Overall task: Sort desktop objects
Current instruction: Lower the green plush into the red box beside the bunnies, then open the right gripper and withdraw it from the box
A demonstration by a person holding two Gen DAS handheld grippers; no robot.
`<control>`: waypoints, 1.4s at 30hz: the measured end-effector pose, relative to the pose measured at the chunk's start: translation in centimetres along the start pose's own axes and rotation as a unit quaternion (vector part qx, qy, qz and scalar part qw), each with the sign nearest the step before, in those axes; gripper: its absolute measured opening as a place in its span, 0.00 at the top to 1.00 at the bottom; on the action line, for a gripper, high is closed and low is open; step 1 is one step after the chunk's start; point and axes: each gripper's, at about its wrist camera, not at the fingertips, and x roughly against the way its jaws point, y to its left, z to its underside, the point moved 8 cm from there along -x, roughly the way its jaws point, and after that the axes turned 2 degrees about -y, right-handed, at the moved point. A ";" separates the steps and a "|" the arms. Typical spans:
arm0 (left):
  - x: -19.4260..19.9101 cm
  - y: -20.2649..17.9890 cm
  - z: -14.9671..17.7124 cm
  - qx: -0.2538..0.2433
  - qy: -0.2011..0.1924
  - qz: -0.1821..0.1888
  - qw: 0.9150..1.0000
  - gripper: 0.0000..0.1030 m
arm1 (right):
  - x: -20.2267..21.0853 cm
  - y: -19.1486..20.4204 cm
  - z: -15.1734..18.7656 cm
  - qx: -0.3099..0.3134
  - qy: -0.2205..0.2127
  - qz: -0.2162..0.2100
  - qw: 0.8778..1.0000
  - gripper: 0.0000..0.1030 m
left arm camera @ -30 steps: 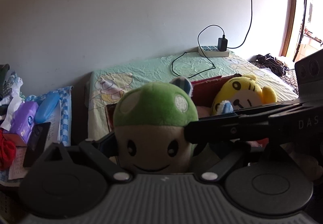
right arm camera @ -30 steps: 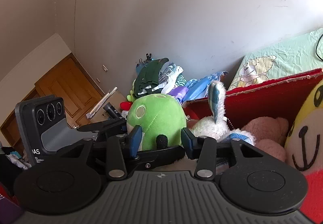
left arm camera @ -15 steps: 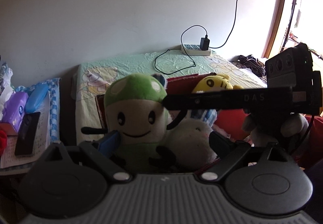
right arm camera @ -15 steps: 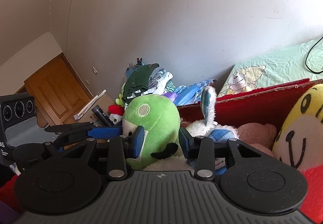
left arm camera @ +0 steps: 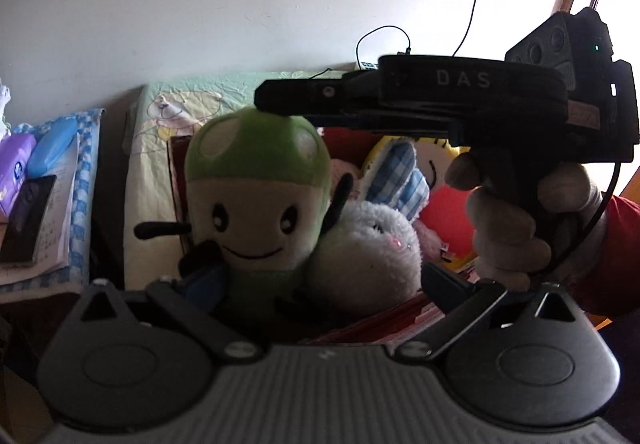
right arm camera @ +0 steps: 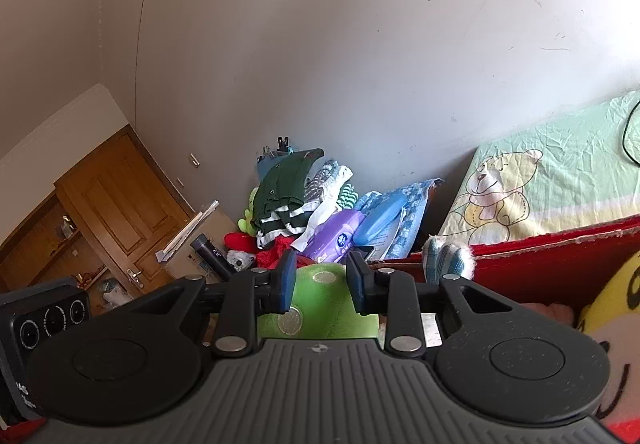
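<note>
Left claw (left arm camera: 320,280): spread wide, jaws have just been opening; the green mushroom plush (left arm camera: 256,196) stands between the fingers at frame centre, but the pads don't press it. Blue pad of the lower-left finger (left arm camera: 202,284) sits just beside the plush's base; the lower-right finger (left arm camera: 444,280) is apart from it, w/ a white fluffy plush (left arm camera: 372,244) in the gap. So left claw = released, nothing held.

Right claw (right arm camera: 321,282): narrow gap, jaws have just been closing. In the right wrist view the green cap shows below and between the two fingers, at lower centre. In the left wrist view the right claw crosses the upper right of the frame, its tip (left arm camera: 268,100) right on top of the mushroom cap. Whether the pads actually pinch the cap: can't tell.

A gloved hand (left arm camera: 508,220) w/ a red sleeve grips the right claw's handle, right side of the left wrist view.

Mushroom plush is upright, face toward the left camera, at the left end of a red box (right arm camera: 560,256) packed w/ other soft toys, incl. a yellow plush (left arm camera: 436,148) behind.
</note>
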 end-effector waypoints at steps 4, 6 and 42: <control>-0.4 0.0 0.2 0.000 0.012 -0.002 1.000 0.02 | 0.4 0.6 0.5 0.026 0.022 0.000 0.999 0.70; -0.9 -0.2 0.4 -0.005 0.021 -0.006 1.000 0.02 | 0.9 1.0 0.8 0.044 0.034 0.001 0.998 0.70; 0.4 0.1 -1.0 0.078 0.006 -0.070 0.994 0.01 | 2.1 1.1 1.2 0.032 0.035 0.033 0.998 0.61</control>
